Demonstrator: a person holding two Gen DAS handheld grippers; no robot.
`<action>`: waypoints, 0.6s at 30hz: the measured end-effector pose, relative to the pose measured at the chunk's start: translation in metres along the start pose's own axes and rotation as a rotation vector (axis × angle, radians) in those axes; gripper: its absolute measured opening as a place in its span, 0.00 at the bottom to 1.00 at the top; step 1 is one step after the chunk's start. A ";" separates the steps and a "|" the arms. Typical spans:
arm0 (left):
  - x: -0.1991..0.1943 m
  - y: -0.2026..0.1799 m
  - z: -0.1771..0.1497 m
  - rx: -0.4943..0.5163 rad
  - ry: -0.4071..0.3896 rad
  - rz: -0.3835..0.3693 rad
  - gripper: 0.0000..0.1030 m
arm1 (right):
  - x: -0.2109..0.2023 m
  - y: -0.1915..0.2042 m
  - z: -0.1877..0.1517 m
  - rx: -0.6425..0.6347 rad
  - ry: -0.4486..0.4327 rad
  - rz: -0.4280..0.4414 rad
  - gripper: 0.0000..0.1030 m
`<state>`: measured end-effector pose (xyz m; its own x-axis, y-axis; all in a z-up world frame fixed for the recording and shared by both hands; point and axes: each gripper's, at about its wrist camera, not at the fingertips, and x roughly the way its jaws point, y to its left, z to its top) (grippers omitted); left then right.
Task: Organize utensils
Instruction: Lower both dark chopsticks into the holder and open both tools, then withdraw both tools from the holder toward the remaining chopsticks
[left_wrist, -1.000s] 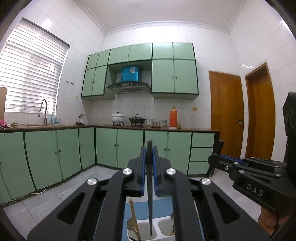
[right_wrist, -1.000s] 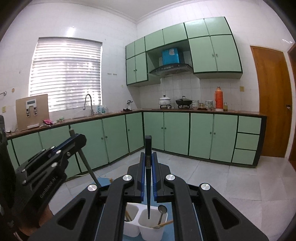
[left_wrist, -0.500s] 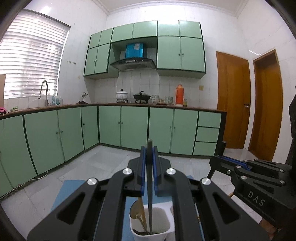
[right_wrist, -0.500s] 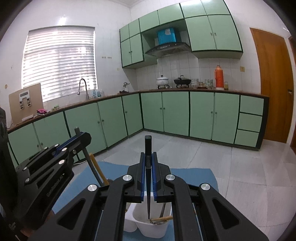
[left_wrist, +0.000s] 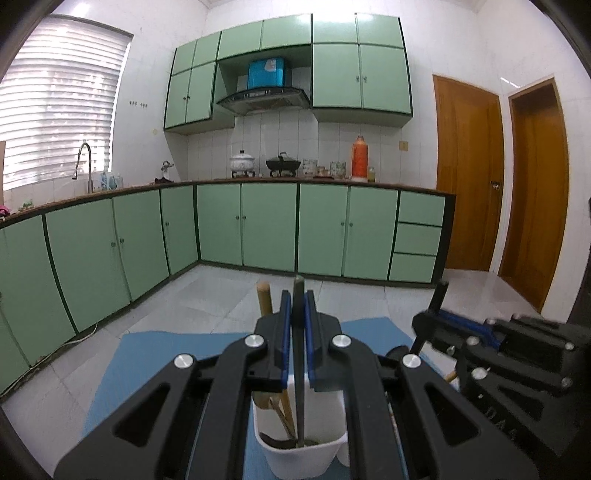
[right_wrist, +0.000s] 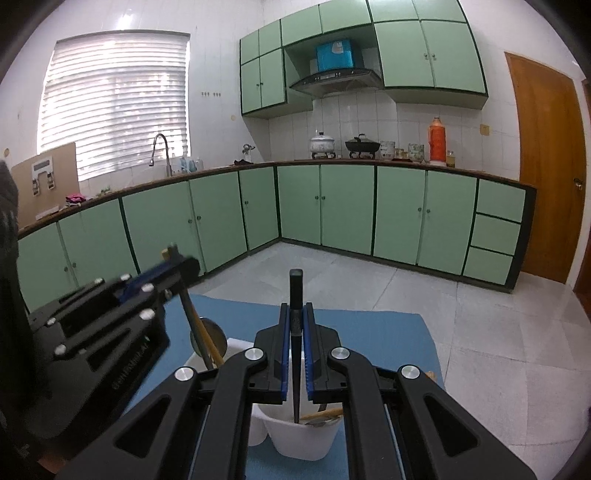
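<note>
My left gripper (left_wrist: 296, 314) is shut on a slim dark utensil (left_wrist: 298, 354) that stands upright, its lower end inside a white cup (left_wrist: 301, 456). A wooden-handled utensil (left_wrist: 264, 295) leans in the same cup. My right gripper (right_wrist: 295, 317) is shut on a second dark utensil (right_wrist: 295, 291), its tip down in the neighbouring white cup (right_wrist: 299, 435), where a wooden stick (right_wrist: 325, 413) lies. In the right wrist view the left gripper (right_wrist: 177, 264) shows at the left above a metal spoon (right_wrist: 212, 338). The right gripper (left_wrist: 437, 319) appears at the right of the left wrist view.
The white cups stand on a blue mat (right_wrist: 369, 332) over a pale tiled surface. Green cabinets (left_wrist: 269, 225) line the far walls, with pots and an orange flask (left_wrist: 358, 157) on the counter. Wooden doors (left_wrist: 465, 173) are at the right.
Both grippers have sunk toward the white cups with their dark utensils still clamped. The utensil ends now reach deeper into the cups, and more of the blue mat shows.
</note>
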<state>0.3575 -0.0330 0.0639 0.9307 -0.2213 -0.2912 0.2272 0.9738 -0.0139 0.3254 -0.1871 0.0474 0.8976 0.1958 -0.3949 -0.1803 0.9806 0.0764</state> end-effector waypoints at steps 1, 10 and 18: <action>0.000 0.001 -0.002 0.002 -0.002 0.006 0.06 | 0.001 0.000 -0.001 0.002 0.002 0.001 0.07; -0.013 0.007 0.002 -0.014 -0.010 0.004 0.21 | -0.011 -0.014 0.002 0.038 -0.020 -0.025 0.11; -0.048 0.018 0.003 -0.044 -0.062 0.001 0.56 | -0.049 -0.035 0.004 0.091 -0.090 -0.055 0.43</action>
<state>0.3172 -0.0053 0.0802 0.9474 -0.2215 -0.2310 0.2143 0.9751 -0.0564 0.2893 -0.2306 0.0673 0.9384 0.1368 -0.3173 -0.0960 0.9854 0.1410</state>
